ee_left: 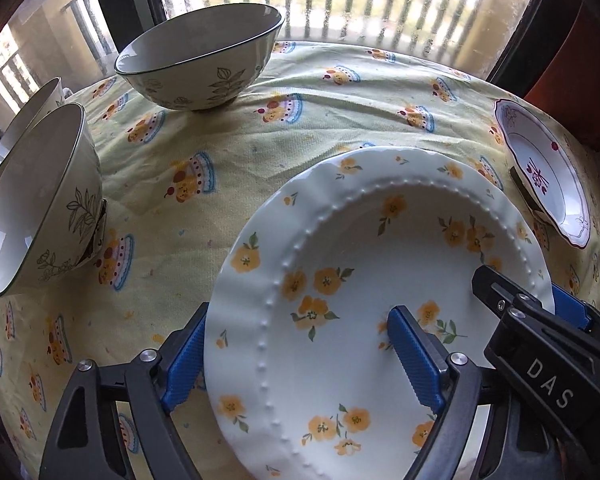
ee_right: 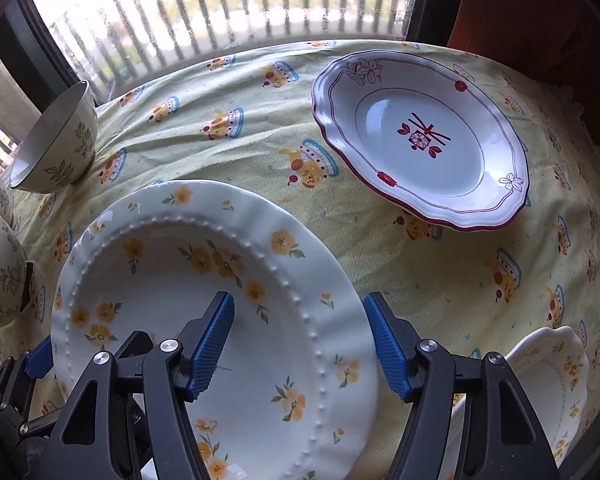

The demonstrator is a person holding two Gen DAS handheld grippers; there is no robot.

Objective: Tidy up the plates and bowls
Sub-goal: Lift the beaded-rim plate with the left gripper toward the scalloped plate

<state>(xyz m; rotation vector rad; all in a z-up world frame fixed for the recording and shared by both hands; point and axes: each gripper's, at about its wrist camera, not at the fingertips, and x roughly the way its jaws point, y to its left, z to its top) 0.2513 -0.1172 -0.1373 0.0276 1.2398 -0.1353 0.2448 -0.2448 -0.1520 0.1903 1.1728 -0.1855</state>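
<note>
Yellow-flowered plate (ee_left: pixel 364 280) lies on the tabletop (ee_left: pixel 260 128). Left hand-held gripper (ee_left: pixel 300 360) and right hand-held gripper (ee_right: pixel 300 344) straddle opposite rims, jaws apart, seemingly not yet pinching, likely for a two-sided lift.

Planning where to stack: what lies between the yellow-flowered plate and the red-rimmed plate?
Only bare cake-print tablecloth between yellow-flowered white plate and red-rimmed white plate, seen in the right wrist view.

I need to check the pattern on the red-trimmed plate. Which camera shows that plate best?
The right wrist view: the red-trimmed plate lies whole and near the middle, with its red centre motif and rim flowers clear. In the left wrist view it sits squeezed at the right edge, foreshortened, its pattern small.
</note>
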